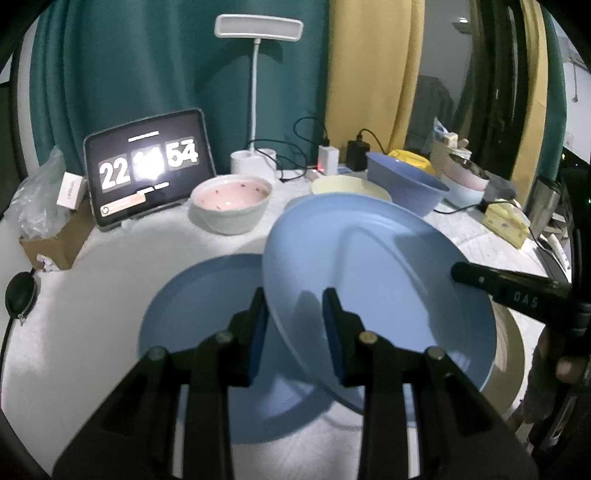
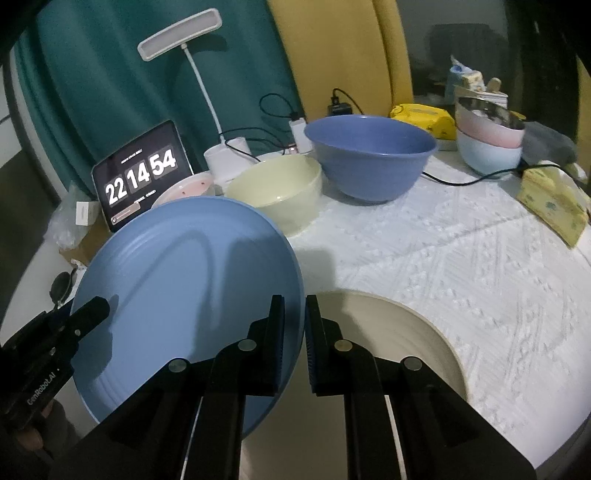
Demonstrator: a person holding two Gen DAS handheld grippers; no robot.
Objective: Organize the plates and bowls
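Note:
A light blue plate (image 1: 369, 266) (image 2: 192, 280) is held tilted above the table between both grippers. My right gripper (image 2: 295, 325) is shut on its right rim. My left gripper (image 1: 295, 314) straddles its near left rim with its jaws wider than the rim. A second blue plate (image 1: 207, 321) lies flat on the table under the left side. A beige plate (image 2: 406, 343) (image 1: 511, 354) lies under the right side. Behind stand a pink-lined bowl (image 1: 231, 201), a cream bowl (image 2: 280, 190) and a large blue bowl (image 2: 369, 155).
A tablet clock (image 1: 147, 166) and a white desk lamp (image 1: 258, 27) stand at the back left. Chargers and cables (image 1: 328, 158), a yellow pack (image 2: 424, 114), stacked pastel bowls (image 2: 487, 140) and a tissue pack (image 2: 550, 206) sit along the back and right. The table has a white cloth (image 2: 461, 258).

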